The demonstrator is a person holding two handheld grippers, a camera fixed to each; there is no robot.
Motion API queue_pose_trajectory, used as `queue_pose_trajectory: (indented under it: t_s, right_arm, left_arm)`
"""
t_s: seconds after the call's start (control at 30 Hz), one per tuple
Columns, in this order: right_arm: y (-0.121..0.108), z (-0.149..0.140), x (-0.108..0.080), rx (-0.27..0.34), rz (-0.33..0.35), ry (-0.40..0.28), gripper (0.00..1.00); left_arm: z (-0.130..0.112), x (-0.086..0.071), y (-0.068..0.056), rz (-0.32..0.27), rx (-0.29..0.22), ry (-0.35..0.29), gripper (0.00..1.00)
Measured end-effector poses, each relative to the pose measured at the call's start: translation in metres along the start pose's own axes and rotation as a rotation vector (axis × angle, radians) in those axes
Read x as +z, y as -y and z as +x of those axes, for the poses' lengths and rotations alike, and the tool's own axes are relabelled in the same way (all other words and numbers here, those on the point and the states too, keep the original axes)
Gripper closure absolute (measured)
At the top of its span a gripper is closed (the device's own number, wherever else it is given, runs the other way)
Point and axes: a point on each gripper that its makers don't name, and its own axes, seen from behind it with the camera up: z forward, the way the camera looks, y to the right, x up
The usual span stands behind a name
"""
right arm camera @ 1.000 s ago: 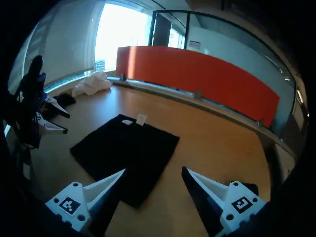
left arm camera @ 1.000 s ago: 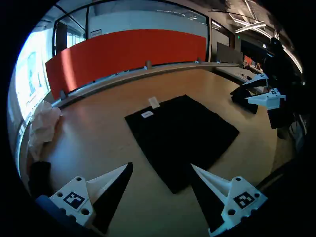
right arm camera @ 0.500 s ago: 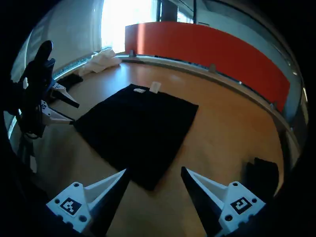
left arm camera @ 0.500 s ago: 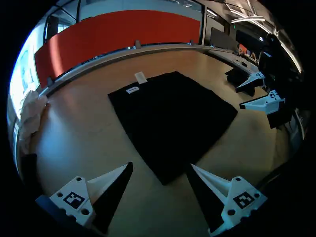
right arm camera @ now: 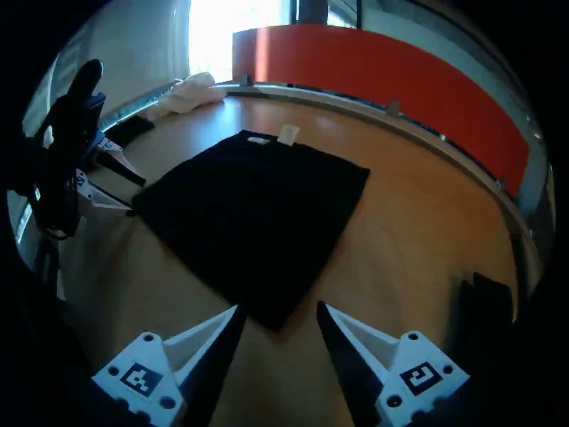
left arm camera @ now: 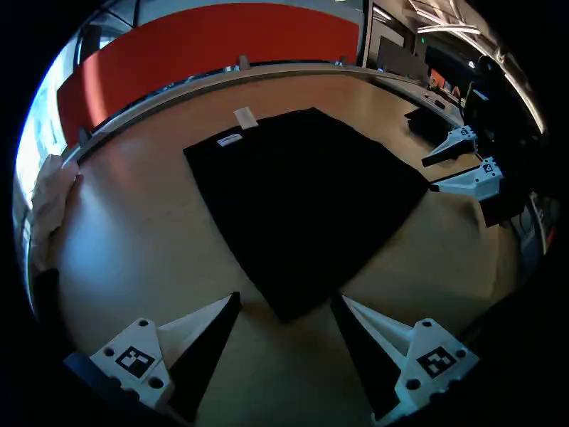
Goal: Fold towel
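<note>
A black towel (left arm camera: 306, 192) lies spread flat on the wooden table, with two white tags at its far edge. In the left gripper view my left gripper (left arm camera: 284, 320) stands open just above the towel's near corner, a finger on each side of it. In the right gripper view the same towel (right arm camera: 249, 213) lies flat, and my right gripper (right arm camera: 281, 327) stands open at another near corner. The right gripper (left arm camera: 444, 174) also appears at the right of the left gripper view, and the left gripper (right arm camera: 117, 185) at the left of the right gripper view.
A pile of white cloth (right arm camera: 186, 91) lies at the table's far end by the window, with a dark item (right arm camera: 128, 132) near it. Another dark folded cloth (right arm camera: 484, 313) sits on the table's right side. An orange partition (left arm camera: 213, 50) runs along the back edge.
Both grippers have come down and forward toward the towel's near corners. The right gripper's fingers have drawn a little closer together. The towel has not moved.
</note>
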Motion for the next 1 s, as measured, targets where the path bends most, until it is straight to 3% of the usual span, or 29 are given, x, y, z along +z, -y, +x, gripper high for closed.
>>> queue_pose_trajectory:
  t_s: [0.23,0.43,0.7,0.77,0.9,1.0]
  right_arm:
    - [0.005,-0.009,0.0,-0.003,0.034,0.03,0.42]
    - [0.004,-0.012,0.001,0.014,0.039,0.038,0.52]
    - [-0.001,-0.013,0.001,0.015,0.034,0.048,0.76]
    - [0.0,-0.013,0.001,0.011,0.033,0.049,0.78]
    - [0.001,-0.013,0.001,0.003,0.029,0.051,0.81]
    - [0.002,-0.013,0.002,-0.002,0.027,0.055,0.84]
  left_arm:
    - [-0.002,0.002,-0.002,0.015,0.029,0.013,0.27]
    - [-0.002,0.002,-0.003,0.024,0.014,0.013,0.29]
    - [-0.002,0.002,-0.003,0.025,0.012,0.019,0.35]
    - [-0.002,0.002,-0.003,0.029,0.008,0.018,0.47]
    - [-0.002,0.001,-0.003,0.035,0.004,0.018,0.51]
    - [-0.002,0.001,-0.004,0.039,0.005,0.019,0.7]
